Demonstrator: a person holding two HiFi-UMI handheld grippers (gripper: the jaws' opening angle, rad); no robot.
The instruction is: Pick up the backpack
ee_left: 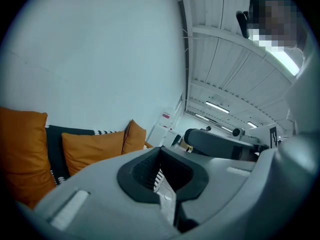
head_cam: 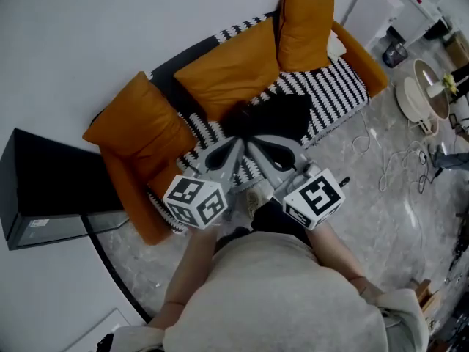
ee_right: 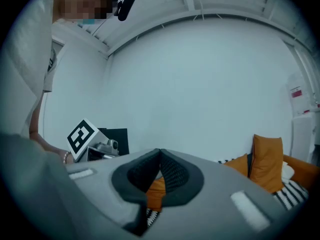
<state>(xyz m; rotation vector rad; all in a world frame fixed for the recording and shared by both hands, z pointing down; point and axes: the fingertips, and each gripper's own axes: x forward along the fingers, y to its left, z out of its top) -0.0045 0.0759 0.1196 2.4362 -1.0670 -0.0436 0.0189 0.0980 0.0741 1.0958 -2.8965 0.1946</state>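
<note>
In the head view a black backpack (head_cam: 277, 116) lies slumped on the seat of an orange sofa (head_cam: 146, 196), on a black-and-white patterned throw (head_cam: 333, 94). Both grippers hover over the sofa's front edge, just short of the backpack and touching nothing. My left gripper (head_cam: 233, 149) angles in from the left and my right gripper (head_cam: 256, 149) from the right, with their tips close together. The jaws of each are shut and hold nothing, as the left gripper (ee_left: 160, 152) and the right gripper (ee_right: 160, 154) show in their own views. Neither gripper view shows the backpack.
Orange cushions (head_cam: 234, 68) lean against the sofa back. A black cabinet (head_cam: 44, 189) stands left of the sofa against the white wall. On the marble floor to the right lie a white cable (head_cam: 388, 160) and round dishes (head_cam: 418, 97).
</note>
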